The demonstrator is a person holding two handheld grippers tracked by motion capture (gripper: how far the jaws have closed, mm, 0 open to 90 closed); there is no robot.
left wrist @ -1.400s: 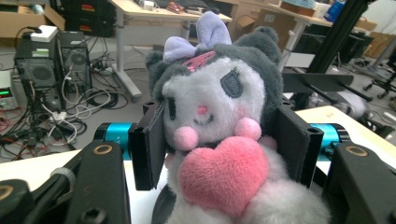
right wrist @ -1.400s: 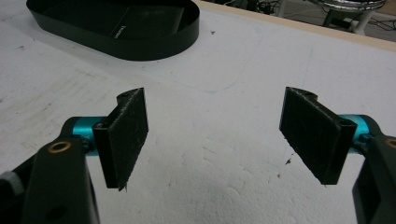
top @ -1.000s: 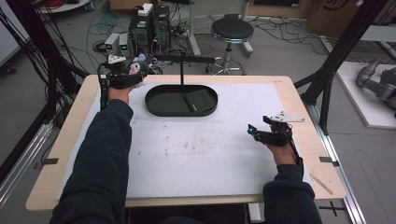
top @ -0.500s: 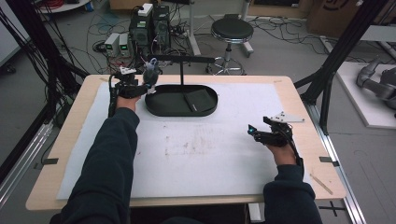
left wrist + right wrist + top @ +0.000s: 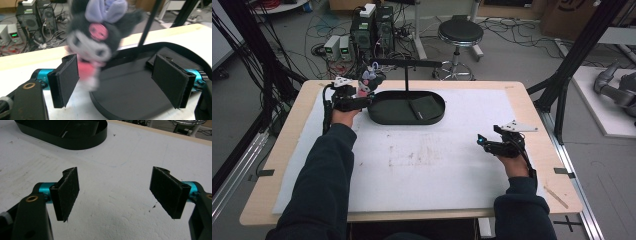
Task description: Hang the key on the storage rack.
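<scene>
Your left gripper point(image 5: 115, 80) stands with its jaws wide apart; they have just been opening, and the plush toy point(image 5: 100, 40), a dark grey figure with a lilac bow and a pink patch on its head, sits beyond the pads with nothing pressing on it. In the left gripper view it is blurred and lies nearer the pad point(image 5: 67, 77) on that view's left, at the near rim of the black oval tray point(image 5: 130, 100); whether it hangs free or is already resting on something, you cannot tell from that blur. In the high view the toy point(image 5: 371, 80) shows at the tray's left end point(image 5: 379, 112), just under the end of the horizontal bar of the black stand point(image 5: 407, 65) that rises from the tray. That placing suggests you brought it to the bar's tip to hang it there, and opened the jaws to let the stand take its weight; no loop or hook is clear enough to confirm this. A dark flat card point(image 5: 424, 107) lies in the tray's right half, well apart from the toy. Your right gripper point(image 5: 494, 142) rests low over the white mat point(image 5: 437, 165) near the right edge, its jaws also spread and holding nothing, evidently parked out of the way while the left hand point(image 5: 344, 102) works.
</scene>
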